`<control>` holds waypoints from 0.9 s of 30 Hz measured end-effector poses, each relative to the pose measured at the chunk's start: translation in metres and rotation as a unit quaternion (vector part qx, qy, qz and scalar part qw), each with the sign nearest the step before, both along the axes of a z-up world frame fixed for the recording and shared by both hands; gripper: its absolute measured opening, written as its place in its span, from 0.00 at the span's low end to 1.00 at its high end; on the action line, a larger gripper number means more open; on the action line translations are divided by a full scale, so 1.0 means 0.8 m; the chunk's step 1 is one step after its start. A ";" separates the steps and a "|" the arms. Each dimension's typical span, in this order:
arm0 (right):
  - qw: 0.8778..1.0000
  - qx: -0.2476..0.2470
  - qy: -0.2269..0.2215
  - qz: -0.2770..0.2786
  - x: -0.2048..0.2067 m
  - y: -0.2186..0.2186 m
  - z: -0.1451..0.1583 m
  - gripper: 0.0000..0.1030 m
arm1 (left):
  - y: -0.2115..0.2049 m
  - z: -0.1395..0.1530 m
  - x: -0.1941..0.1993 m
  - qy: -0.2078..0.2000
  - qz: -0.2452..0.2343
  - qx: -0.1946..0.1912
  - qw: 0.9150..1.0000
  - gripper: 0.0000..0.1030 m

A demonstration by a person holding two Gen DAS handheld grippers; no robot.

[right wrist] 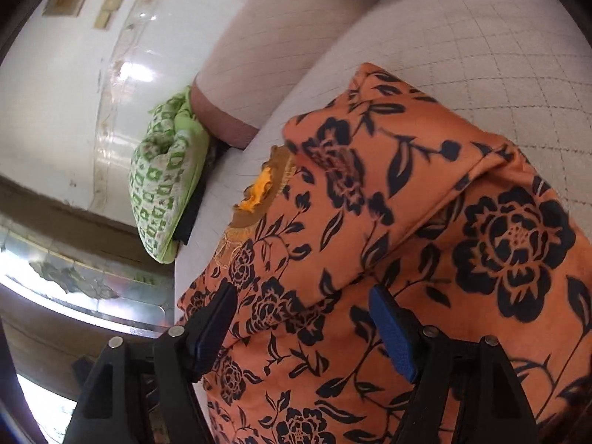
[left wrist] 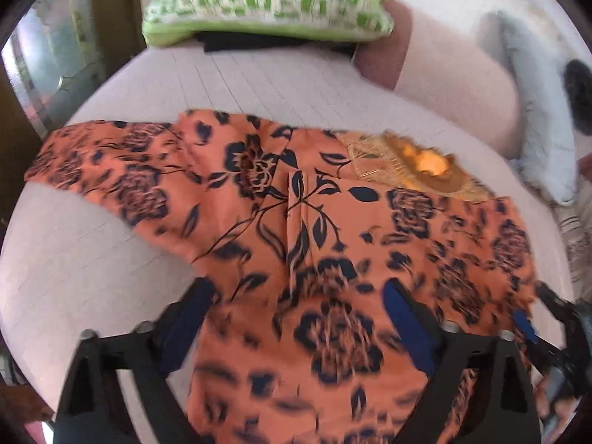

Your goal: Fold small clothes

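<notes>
An orange top point(left wrist: 296, 203) printed with dark navy flowers lies spread on a pale pink checked bed sheet point(left wrist: 259, 85). Its gold embroidered neckline point(left wrist: 425, 162) points to the far right, and one sleeve point(left wrist: 92, 162) stretches out to the left. My left gripper point(left wrist: 296, 288) hangs open over the body of the top, with cloth under its jaws but nothing pinched. In the right wrist view the same top point(right wrist: 370, 203) has a sleeve folded across it. My right gripper point(right wrist: 302, 292) is open just above the fabric near the neckline point(right wrist: 259, 192).
A green and white checked cushion point(left wrist: 266, 0) point(right wrist: 166, 192) sits at the bed's far edge beside a pink bolster point(left wrist: 444, 74) point(right wrist: 277, 55). A grey fluffy pillow point(left wrist: 532, 111) lies at the right. White floor tiles point(right wrist: 55, 92) lie beyond the bed's edge.
</notes>
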State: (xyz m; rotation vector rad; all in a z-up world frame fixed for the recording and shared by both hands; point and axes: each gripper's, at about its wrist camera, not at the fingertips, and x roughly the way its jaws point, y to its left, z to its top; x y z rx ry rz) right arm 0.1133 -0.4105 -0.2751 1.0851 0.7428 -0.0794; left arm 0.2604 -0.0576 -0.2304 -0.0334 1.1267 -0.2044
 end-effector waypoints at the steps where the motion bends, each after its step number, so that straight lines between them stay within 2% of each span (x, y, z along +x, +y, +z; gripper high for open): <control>1: 1.000 -0.007 0.000 -0.005 -0.001 -0.007 0.003 0.75 | -0.006 -0.010 0.014 0.013 0.003 0.006 1.000 0.73; 3: 1.000 -0.027 0.007 -0.003 -0.003 -0.018 0.008 0.75 | -0.017 -0.033 0.043 0.043 0.008 0.001 0.999 0.65; 5: 0.999 -0.031 0.011 0.001 0.000 -0.022 0.009 0.75 | -0.024 -0.049 0.063 0.065 0.017 -0.007 0.998 0.43; 6: 0.999 -0.031 0.016 0.006 0.003 -0.023 0.007 0.75 | -0.029 -0.055 0.070 0.067 0.020 -0.007 0.998 0.41; 7: 0.999 -0.032 0.024 0.012 0.005 -0.025 0.004 0.75 | -0.033 -0.055 0.073 0.060 0.019 -0.003 0.998 0.40; 10: 0.999 -0.030 0.042 0.010 0.010 -0.032 -0.003 0.75 | -0.039 -0.051 0.076 0.044 0.024 0.001 0.999 0.18; 12: 0.999 -0.030 0.043 -0.010 0.003 -0.046 -0.004 0.75 | -0.038 -0.043 0.075 0.036 0.028 -0.005 0.999 0.09; 16: 0.996 -0.054 0.045 -0.057 -0.012 -0.072 -0.002 0.75 | -0.048 -0.012 0.074 0.008 0.013 -0.002 1.000 0.07; 19: 0.993 -0.056 0.059 -0.082 -0.021 -0.085 -0.004 0.75 | -0.057 0.019 0.074 -0.022 -0.002 0.016 1.000 0.06; 24: 0.990 -0.088 0.062 -0.088 -0.024 -0.090 0.003 0.75 | -0.054 0.063 0.085 -0.071 0.006 0.062 0.996 0.06; 27: 0.989 -0.113 0.057 -0.072 -0.019 -0.082 0.009 0.75 | -0.041 0.063 0.097 -0.077 0.019 0.063 0.995 0.07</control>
